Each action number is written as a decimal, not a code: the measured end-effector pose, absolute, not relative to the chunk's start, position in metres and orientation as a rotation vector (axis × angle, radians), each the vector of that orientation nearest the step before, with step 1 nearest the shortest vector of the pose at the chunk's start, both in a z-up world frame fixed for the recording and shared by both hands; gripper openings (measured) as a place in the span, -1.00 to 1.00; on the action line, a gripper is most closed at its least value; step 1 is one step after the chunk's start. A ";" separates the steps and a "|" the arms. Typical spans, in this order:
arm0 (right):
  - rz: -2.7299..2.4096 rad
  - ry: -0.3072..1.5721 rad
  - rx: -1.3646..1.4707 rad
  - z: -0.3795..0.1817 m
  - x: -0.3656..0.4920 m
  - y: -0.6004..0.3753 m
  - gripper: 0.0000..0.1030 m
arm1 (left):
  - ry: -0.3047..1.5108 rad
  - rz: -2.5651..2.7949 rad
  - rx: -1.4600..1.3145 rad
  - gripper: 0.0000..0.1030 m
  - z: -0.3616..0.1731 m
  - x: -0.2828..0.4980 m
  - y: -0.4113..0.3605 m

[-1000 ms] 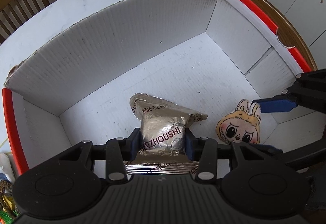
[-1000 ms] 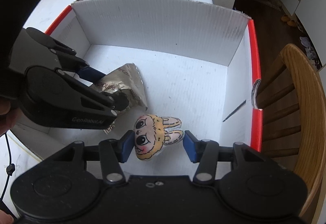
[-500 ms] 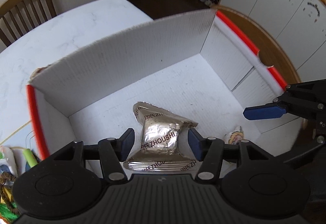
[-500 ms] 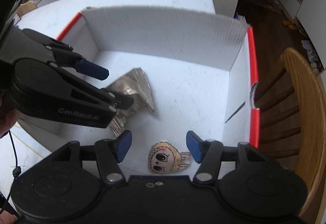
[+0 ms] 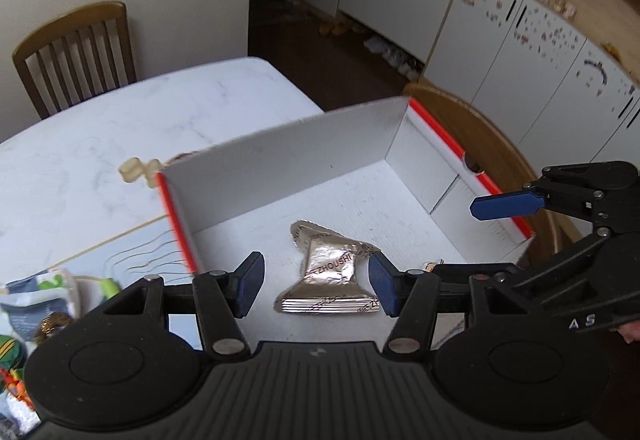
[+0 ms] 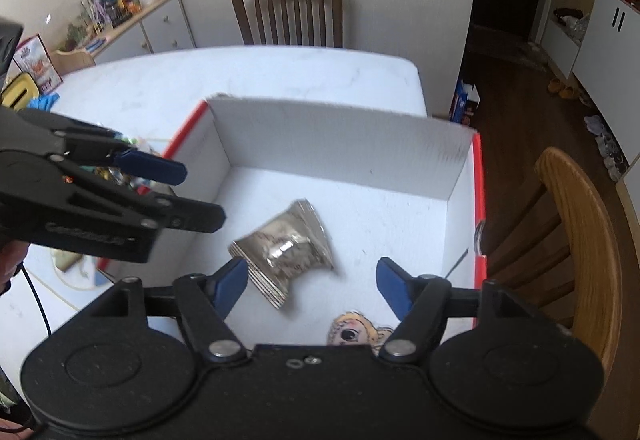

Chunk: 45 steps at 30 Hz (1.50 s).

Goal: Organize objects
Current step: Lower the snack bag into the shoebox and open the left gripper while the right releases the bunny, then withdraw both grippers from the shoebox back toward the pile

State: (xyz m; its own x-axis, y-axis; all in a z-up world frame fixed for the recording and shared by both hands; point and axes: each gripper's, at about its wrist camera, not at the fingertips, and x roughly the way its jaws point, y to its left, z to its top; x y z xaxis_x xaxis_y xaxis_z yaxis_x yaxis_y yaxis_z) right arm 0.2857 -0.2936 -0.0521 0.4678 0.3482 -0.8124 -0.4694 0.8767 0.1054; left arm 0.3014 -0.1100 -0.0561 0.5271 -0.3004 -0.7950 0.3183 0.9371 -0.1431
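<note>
Left wrist view: the left hand-held gripper (image 5: 316,282) is seen from behind, its blue-padded jaws spread wide with nothing between them. Beyond and below the pads, a crumpled silver foil packet (image 5: 330,274) lies on the floor of a white cardboard box (image 5: 280,164) with red-edged rims. At the right, the right hand-held gripper (image 5: 506,205) is seen above the box's right side, one blue fingertip pointing left. A small part of a cartoon bunny sticker (image 5: 431,265) shows just beside the left gripper's right finger, mostly hidden. The box stands on a white marbled surface (image 5: 100,144). A wooden chair (image 5: 76,52) stands at the far side of it.

Right wrist view: the right hand-held gripper (image 6: 312,286) is likewise released, its jaws wide apart and empty. The foil packet (image 6: 286,250) lies on the box floor, near the left pad. The bunny sticker (image 6: 356,332) lies flat close to the near edge, partly covered by the gripper body. The box (image 6: 340,144) is otherwise bare inside. The left hand-held gripper (image 6: 160,170) is seen at the left, above the box's left wall, jaws parted. A second wooden chair (image 6: 572,232) stands at the right.
</note>
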 end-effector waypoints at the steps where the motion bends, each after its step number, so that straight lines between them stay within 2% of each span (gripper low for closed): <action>1: 0.504 0.951 -0.136 -0.048 0.283 -0.292 0.41 | 0.937 -0.368 0.015 0.10 -0.053 0.297 -0.104; 5: 0.518 0.922 -0.127 -0.038 0.273 -0.281 0.49 | 0.904 -0.349 -0.016 0.21 -0.041 0.280 -0.077; 11: 0.536 0.899 -0.103 -0.028 0.260 -0.258 0.55 | 0.849 -0.299 -0.017 0.23 -0.027 0.254 -0.033; 16: 0.554 0.880 -0.094 -0.021 0.247 -0.231 0.61 | 0.820 -0.236 -0.042 0.50 -0.021 0.237 0.010; 22: 0.580 0.874 -0.074 -0.016 0.237 -0.195 0.67 | 0.793 -0.162 -0.077 0.58 -0.018 0.217 0.067; 24: 0.593 0.872 -0.070 -0.015 0.232 -0.183 0.74 | 0.789 -0.150 -0.087 0.58 -0.019 0.211 0.085; 33: 0.623 0.889 -0.070 -0.022 0.211 -0.129 0.78 | 0.799 -0.114 -0.117 0.72 -0.041 0.185 0.152; 35: 0.618 0.893 -0.068 -0.027 0.206 -0.116 0.78 | 0.802 -0.111 -0.133 0.84 -0.049 0.179 0.167; 36: 0.615 0.895 -0.062 -0.029 0.204 -0.110 0.78 | 0.802 -0.107 -0.144 0.97 -0.053 0.176 0.175; 37: 0.616 0.900 -0.054 -0.032 0.202 -0.104 0.78 | 0.801 -0.102 -0.155 0.99 -0.056 0.174 0.183; 45: 0.608 0.959 -0.062 -0.058 0.185 -0.063 0.77 | 0.825 -0.099 -0.182 0.99 -0.096 0.157 0.229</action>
State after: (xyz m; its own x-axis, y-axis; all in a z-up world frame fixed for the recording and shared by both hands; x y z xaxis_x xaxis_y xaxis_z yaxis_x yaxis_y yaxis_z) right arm 0.1850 -0.0632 -0.0579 0.4220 0.4581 -0.7823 -0.5116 0.8328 0.2116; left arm 0.1572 0.2290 -0.0959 0.6751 -0.1581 -0.7206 0.0170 0.9798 -0.1991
